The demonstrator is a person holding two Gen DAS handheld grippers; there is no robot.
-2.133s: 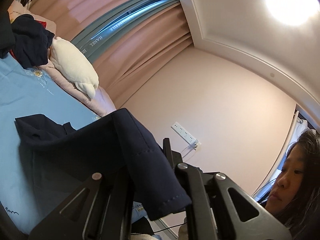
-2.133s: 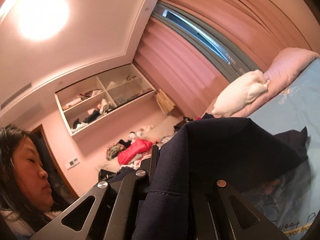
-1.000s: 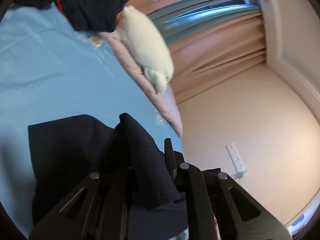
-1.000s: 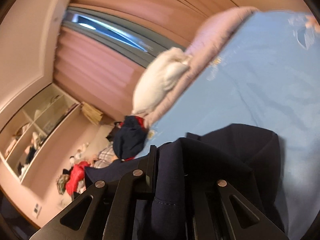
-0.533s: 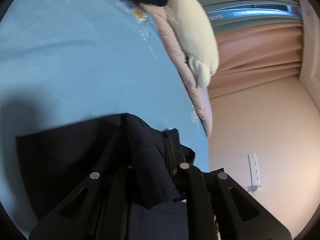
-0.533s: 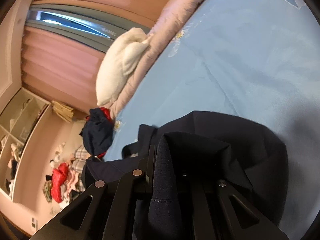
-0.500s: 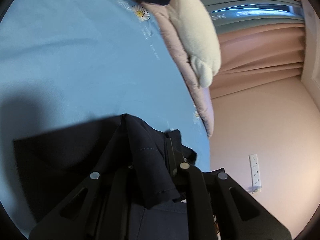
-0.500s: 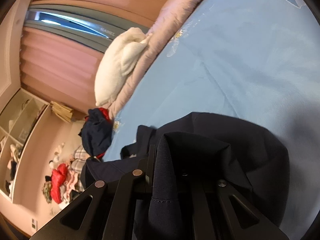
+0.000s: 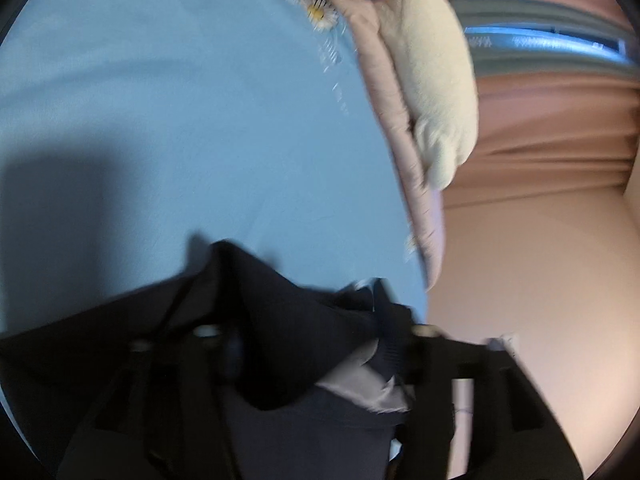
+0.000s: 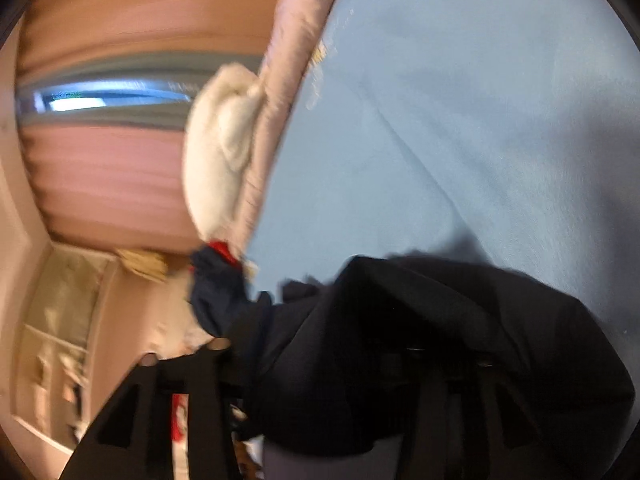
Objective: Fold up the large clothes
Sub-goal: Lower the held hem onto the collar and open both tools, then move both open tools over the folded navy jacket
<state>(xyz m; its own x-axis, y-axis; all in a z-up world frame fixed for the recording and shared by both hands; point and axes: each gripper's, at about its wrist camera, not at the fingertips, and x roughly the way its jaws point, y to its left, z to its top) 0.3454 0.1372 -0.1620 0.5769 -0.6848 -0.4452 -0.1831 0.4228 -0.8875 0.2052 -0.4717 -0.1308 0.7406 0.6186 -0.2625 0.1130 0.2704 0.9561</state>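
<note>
A dark navy garment (image 9: 280, 320) lies bunched on the light blue bed sheet (image 9: 180, 120), right in front of both cameras. My left gripper (image 9: 304, 320) is low over it. Its jaws are opening, and a loose fold of cloth lies between the spread fingers without being pinched. In the right wrist view the same navy garment (image 10: 420, 320) drapes over my right gripper (image 10: 348, 344). Those jaws are opening too, and the cloth hides the right-hand finger. Both views are blurred by motion.
A cream plush pillow (image 9: 436, 72) rests on a pink quilt (image 9: 400, 140) at the far edge of the bed. A heap of dark and red clothes (image 10: 216, 284) sits beside it. Pink curtains (image 10: 100, 180), a wall socket (image 9: 500, 342) and open shelves (image 10: 60, 320) lie beyond.
Both grippers were shut on folds of the navy garment; now their fingers stand apart and the cloth hangs loose. Both have sunk toward the bed and rolled.
</note>
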